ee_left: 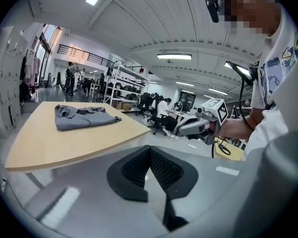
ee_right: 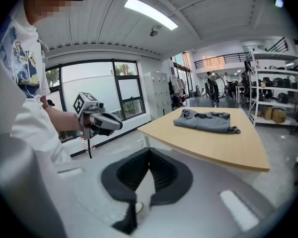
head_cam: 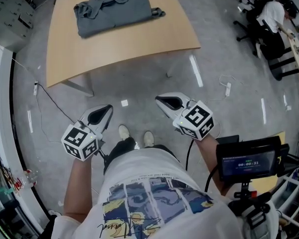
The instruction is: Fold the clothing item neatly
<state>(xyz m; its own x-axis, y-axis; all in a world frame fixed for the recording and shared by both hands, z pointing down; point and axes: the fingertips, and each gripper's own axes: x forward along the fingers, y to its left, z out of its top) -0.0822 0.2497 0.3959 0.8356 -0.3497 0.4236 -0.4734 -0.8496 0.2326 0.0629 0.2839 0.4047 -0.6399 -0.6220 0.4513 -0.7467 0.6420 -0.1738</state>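
currently the grey garment (head_cam: 113, 10) lies folded on the far part of the wooden table (head_cam: 139, 39), well apart from both tongs. left tongs (head_cam: 103, 114): jaws together, nothing between them, held low over the grey floor (head_cam: 154, 78) in front of the person's shoes (head_cam: 135, 135). right tongs (head_cam: 165, 103): jaws together, likewise empty, beside the left ones, short of the table's near edge.

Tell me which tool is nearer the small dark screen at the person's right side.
Right. The right tool hovers just up and left of the screen in the head view, apart from it. The left tool is across the person's body, much farther off.
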